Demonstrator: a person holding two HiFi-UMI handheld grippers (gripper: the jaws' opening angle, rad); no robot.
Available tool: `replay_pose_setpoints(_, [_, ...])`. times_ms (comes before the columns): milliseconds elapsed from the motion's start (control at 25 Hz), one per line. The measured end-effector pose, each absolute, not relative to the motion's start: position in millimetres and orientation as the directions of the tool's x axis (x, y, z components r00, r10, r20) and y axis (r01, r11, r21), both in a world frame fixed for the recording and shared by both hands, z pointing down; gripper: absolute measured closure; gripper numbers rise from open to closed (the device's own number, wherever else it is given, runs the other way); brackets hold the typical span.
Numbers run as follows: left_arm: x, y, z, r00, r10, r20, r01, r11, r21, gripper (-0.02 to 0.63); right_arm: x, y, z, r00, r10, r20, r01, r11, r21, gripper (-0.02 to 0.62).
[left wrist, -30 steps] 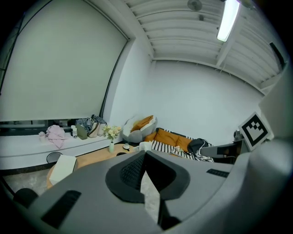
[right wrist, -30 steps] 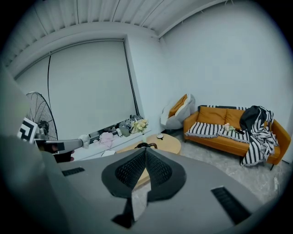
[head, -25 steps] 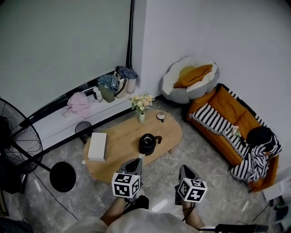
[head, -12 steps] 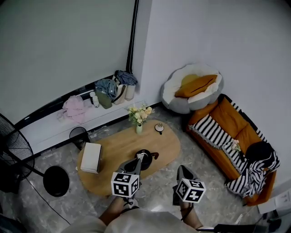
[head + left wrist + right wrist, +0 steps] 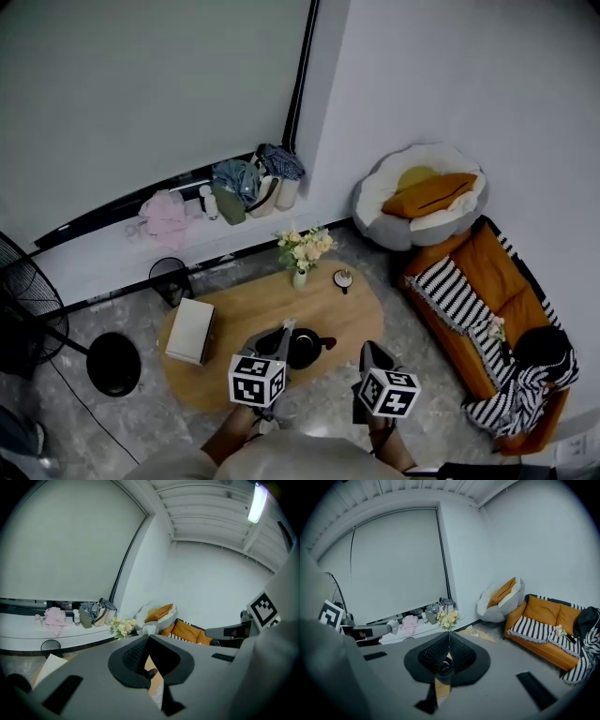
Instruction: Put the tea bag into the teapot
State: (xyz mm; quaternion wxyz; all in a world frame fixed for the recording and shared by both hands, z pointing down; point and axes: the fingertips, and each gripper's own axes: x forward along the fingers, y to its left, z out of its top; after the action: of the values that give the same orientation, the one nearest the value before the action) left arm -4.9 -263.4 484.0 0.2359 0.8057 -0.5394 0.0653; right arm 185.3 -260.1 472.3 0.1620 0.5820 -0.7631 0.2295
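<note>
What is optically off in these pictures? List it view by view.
Head view: dim, flat light; wide angle tilts the wall lines; teapot small and dark. Left gripper view: strong fisheye, dark corners, ceiling lamp glares. Right gripper view: same fisheye and dark corners; sofa looks bent.

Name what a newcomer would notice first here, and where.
The oval wooden coffee table, mid-floor, carries a black teapot on its near side and a vase of pale flowers at its far edge. An orange sofa with a striped blanket lines the right wall. Nearest the camera, the left gripper and right gripper hover, jaws shut.
</note>
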Motion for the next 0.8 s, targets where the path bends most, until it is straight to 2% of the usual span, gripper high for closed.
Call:
replay_pose_setpoints(280, [-7,-267,493,0.368,-0.834,0.411,-0.92,-0.263,0.29,0.589,170,-280,487,-0.342,-0.761,0.551,-0.94,0.285,-0.19,0.561])
replay_pose_setpoints(640, [-11,-272,484,0.221,-0.884,0.413,-0.956,-0.113,0.272,0.589,148,-333,471,-0.494,-0.707,0.506,-0.862,0.473,-0.18,0.561])
replay_pose_setpoints(800, [-12,-273,484,0.179,-0.893,0.414,-0.958,-0.063,0.279,0.589,145,-342,475,-0.521,-0.682,0.513,-0.845,0.499,-0.194,0.561])
